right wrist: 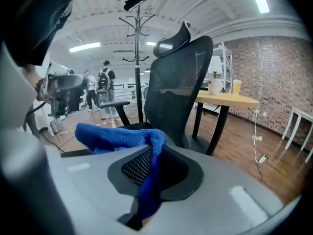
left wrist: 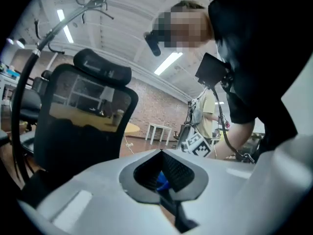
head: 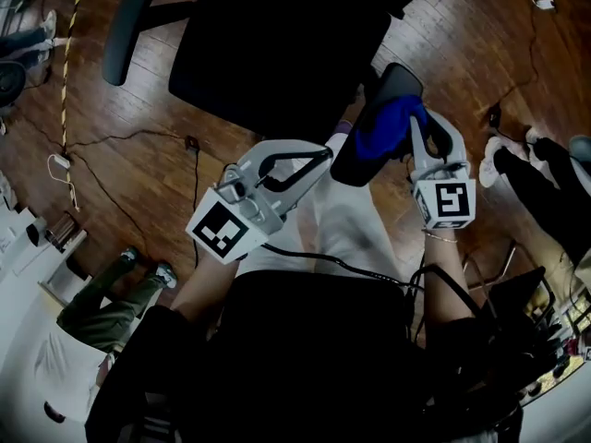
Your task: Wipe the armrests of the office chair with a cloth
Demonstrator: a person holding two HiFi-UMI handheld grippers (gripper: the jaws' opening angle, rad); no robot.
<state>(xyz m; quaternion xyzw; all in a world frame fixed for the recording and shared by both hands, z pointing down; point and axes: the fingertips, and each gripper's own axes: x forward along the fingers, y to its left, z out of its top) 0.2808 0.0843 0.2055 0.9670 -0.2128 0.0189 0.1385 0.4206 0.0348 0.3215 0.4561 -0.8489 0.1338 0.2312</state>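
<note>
The black office chair (head: 277, 44) stands on the wood floor, with its far armrest (head: 127, 30) at the upper left. A blue cloth (head: 383, 127) lies on the near armrest (head: 349, 169). My right gripper (head: 416, 123) is shut on that cloth, and a fold hangs between its jaws (right wrist: 155, 146) in the right gripper view. The cloth (right wrist: 117, 136) bunches to the left over the jaw, in front of the chair's mesh back (right wrist: 178, 82). My left gripper (head: 325, 153) is just left of the near armrest, shut with nothing in it. In the left gripper view (left wrist: 161, 153) a bit of blue cloth (left wrist: 161, 181) shows behind the tips.
Cables (head: 111, 141) run over the floor at the left. A person's legs (head: 120, 293) are at the lower left and another's shoes (head: 503, 155) at the right. A round wooden table (right wrist: 227, 101) and a coat rack (right wrist: 138, 43) stand beyond the chair.
</note>
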